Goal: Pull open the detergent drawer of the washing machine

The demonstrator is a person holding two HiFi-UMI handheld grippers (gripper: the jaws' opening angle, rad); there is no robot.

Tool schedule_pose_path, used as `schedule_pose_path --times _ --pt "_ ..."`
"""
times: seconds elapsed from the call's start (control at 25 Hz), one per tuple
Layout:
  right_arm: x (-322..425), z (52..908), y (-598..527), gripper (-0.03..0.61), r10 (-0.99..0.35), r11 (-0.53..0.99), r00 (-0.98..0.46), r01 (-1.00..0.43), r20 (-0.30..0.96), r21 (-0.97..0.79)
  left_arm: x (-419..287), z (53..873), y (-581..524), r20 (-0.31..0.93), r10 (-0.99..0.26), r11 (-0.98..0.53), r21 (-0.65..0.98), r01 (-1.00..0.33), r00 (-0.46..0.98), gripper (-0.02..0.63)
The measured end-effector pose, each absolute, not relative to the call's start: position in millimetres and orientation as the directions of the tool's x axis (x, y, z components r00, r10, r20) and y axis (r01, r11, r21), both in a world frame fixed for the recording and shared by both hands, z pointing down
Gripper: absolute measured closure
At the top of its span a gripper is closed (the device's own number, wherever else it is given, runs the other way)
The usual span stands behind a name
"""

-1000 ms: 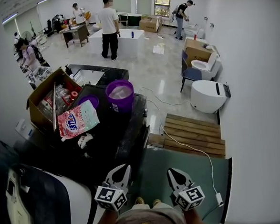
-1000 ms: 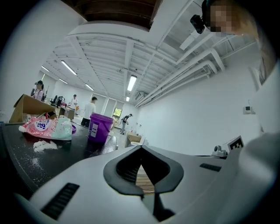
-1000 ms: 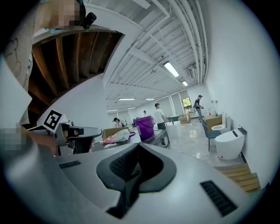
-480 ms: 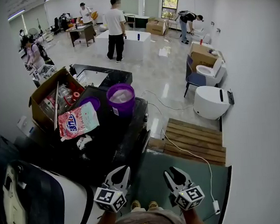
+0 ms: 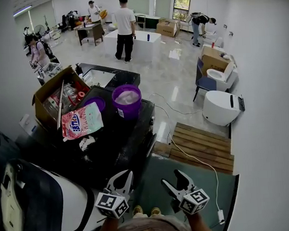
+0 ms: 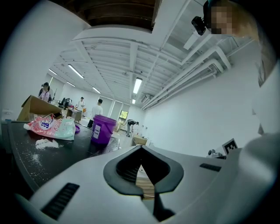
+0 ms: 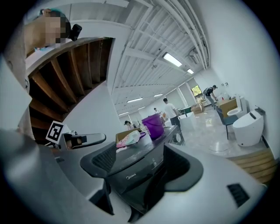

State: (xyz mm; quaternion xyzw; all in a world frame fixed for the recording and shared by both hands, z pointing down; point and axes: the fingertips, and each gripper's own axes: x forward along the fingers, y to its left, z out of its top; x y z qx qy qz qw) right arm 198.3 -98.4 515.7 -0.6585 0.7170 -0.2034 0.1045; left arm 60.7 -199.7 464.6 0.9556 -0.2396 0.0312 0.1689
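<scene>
The right gripper (image 5: 171, 179), its jaws just now opening wide and gripping nothing, faces the dark washing machine (image 5: 126, 138), and the left gripper (image 5: 123, 178) is closed and empty.

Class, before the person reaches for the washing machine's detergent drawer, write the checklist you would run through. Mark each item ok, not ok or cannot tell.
1. Right gripper open: ok. Its jaws have just been opening and stand apart, with nothing between them.
2. Right gripper faces the washing machine's front panel: ok.
3. Right gripper at the panel: not ok. It hangs short of the machine.
4. Drawer's edge picked out on the panel: cannot tell. The panel looks flush.
5. Left gripper out of the way: ok. It is shut, empty and off to the side.
6. Purple bucket and detergent bag back from the front edge: ok.
</scene>
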Motion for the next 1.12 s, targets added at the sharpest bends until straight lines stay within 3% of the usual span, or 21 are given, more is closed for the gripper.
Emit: schedule_pose_path --times 0.16,0.28,0.6,1.12 --pt "193.2 515.7 -107.5 0.176 -0.986 0.089 -0.15 -0.825 0.065 -0.558 52.2 466.8 -201.3 0.148 -0.471 -0.814 0.308 -0.493 0.87 0.592" --pt "186.2 524.7 -117.1 0.155 -0.978 0.122 -0.197 -0.791 0.062 -0.599 43.7 468.9 -204.2 0.154 -0.491 -0.801 0.307 -0.514 0.858 0.592" --pt "160.6 555.5 -143.8 0.15 -0.946 0.167 -0.318 -0.63 0.055 -0.758 17.9 472.1 -210.3 0.176 -0.548 -0.762 0.3 -0.575 0.818 0.592" --pt "115.4 626.7 -192.5 0.15 -0.878 0.186 -0.474 -0.459 0.062 -0.869 -21.1 475.4 -226.3 0.19 -0.641 -0.689 0.284 -0.667 0.743 0.592"
